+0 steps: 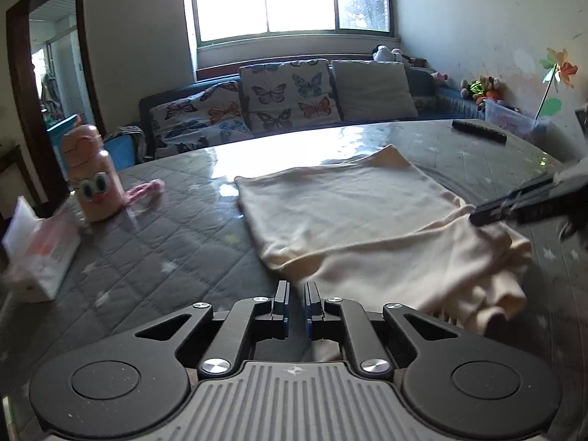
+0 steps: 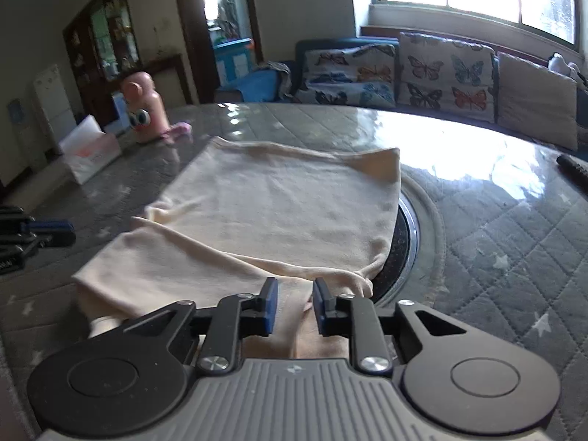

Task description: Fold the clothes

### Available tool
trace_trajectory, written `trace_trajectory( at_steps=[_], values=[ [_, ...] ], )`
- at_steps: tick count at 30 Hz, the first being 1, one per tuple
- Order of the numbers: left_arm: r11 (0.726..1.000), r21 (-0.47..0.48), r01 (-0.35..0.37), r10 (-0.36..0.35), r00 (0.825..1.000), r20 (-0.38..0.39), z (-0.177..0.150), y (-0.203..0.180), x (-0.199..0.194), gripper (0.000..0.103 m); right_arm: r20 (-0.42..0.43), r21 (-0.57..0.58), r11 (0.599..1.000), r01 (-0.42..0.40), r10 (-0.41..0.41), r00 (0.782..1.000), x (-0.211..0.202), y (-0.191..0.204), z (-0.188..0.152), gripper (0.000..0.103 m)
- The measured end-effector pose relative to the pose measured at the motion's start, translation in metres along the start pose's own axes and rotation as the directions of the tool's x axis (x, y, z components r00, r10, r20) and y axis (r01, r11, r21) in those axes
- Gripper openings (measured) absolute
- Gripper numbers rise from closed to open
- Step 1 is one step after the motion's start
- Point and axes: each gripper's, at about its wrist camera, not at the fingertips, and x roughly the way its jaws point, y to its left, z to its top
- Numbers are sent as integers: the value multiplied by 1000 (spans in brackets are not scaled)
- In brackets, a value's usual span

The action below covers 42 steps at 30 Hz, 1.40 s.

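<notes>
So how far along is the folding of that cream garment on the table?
Partly done. The cream garment lies flat with one fold already across it, but its near end is still bunched. Neither tool grips cloth: the left gripper is shut at the garment's near edge with nothing between its pads, and the right gripper stands slightly open above the fabric. Left: smooth that end and fold again.

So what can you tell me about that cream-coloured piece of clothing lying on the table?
The cream garment looks like soft knit cloth, plain, with no print. Its far part lies flat and smooth on the quilted grey table cover, one far corner curling up slightly. The near part is folded over and bunched into loose layers. Its right edge overlaps a round dark inset in the table. The right gripper stands over the near edge with cloth between its parted fingers; the left gripper sits at the other near corner.
</notes>
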Motion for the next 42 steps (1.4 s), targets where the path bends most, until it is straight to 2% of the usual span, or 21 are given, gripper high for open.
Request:
trace_trajectory(
  at_steps=[6, 10, 14, 16, 19, 25, 29, 32, 35, 42],
  values=[
    [999, 2, 38, -38, 999, -33, 8, -9, 38, 10, -23, 21, 1000, -2, 2, 1000, 13, -2, -7, 21],
    [1000, 6, 3, -3, 999, -52, 6, -11, 51, 9, -4, -17, 999, 34, -34, 999, 13, 4, -6, 3],
    [999, -13, -49, 48, 997, -56, 0, -1, 53, 8, 80, -36, 999, 36, -33, 996, 0, 9, 3, 3],
    [998, -28, -60, 58, 996, -60, -1, 5, 53, 8, 80, -30, 999, 40, -37, 996, 4, 6, 5, 3],
    [997, -36, -64, 62, 997, -53, 1, 7, 48, 9, 24, -4, 999, 50, -50, 998, 17, -2, -1, 5],
    [1000, -4, -10, 10, 1000, -28, 9, -6, 45, 10, 37, 7, 1000, 23, -23, 999, 11, -4, -3, 9],
    [998, 23, -61, 62, 997, -50, 6, -10, 58, 8, 18, -18, 999, 42, -41, 999, 19, -1, -5, 9],
    [996, -7, -92, 92, 994, -53, 5, -2, 59, 9, 51, -17, 998, 52, -51, 997, 16, -1, -2, 9],
    [993, -31, -114, 112, 992, -55, 5, 4, 58, 9, 43, -5, 999, 46, -45, 998, 16, -4, -1, 9],
    [995, -35, -94, 93, 995, -24, 9, -1, 51, 10, 33, -29, 999, 40, -39, 999, 21, 1, -6, 11]
  ],
)
